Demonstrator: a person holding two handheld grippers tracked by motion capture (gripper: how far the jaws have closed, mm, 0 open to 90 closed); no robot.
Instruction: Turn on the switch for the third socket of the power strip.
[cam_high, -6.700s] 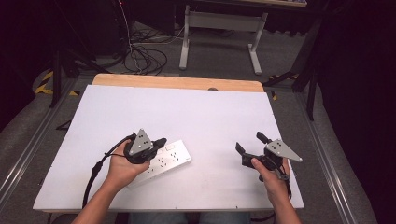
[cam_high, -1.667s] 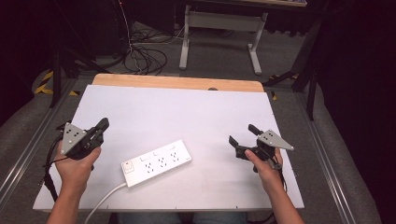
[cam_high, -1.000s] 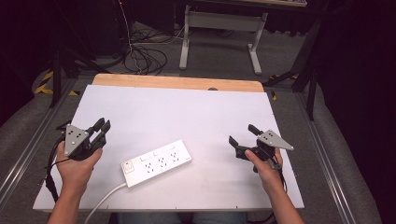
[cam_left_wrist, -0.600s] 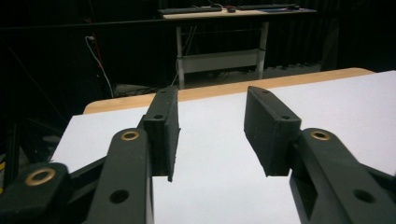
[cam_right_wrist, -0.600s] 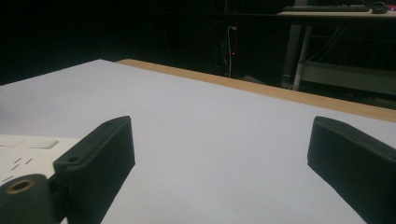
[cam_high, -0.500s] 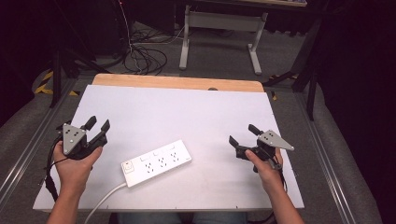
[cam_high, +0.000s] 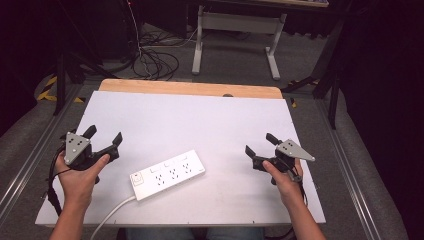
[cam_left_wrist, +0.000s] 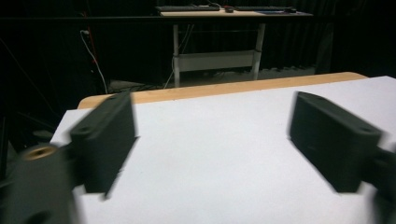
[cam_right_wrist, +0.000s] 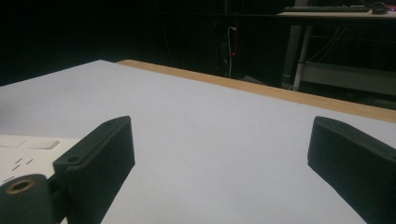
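A white plastic power strip (cam_high: 167, 174) with a white cord lies on the white table (cam_high: 200, 120), between both grippers and touching neither. The left gripper (cam_high: 104, 142) has just been opening its jaws and holds nothing; the right gripper (cam_high: 260, 144) stands spread and empty

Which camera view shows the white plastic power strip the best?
The high view: the whole white plastic power strip lies on the table with its cord. The right gripper view catches one corner at its left edge.

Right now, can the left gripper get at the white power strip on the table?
Probably yes. The left gripper has just been opening its jaws, with nothing between them, and bare white table lies between it and the white plastic power strip, which lies flat to its right with nothing on it.
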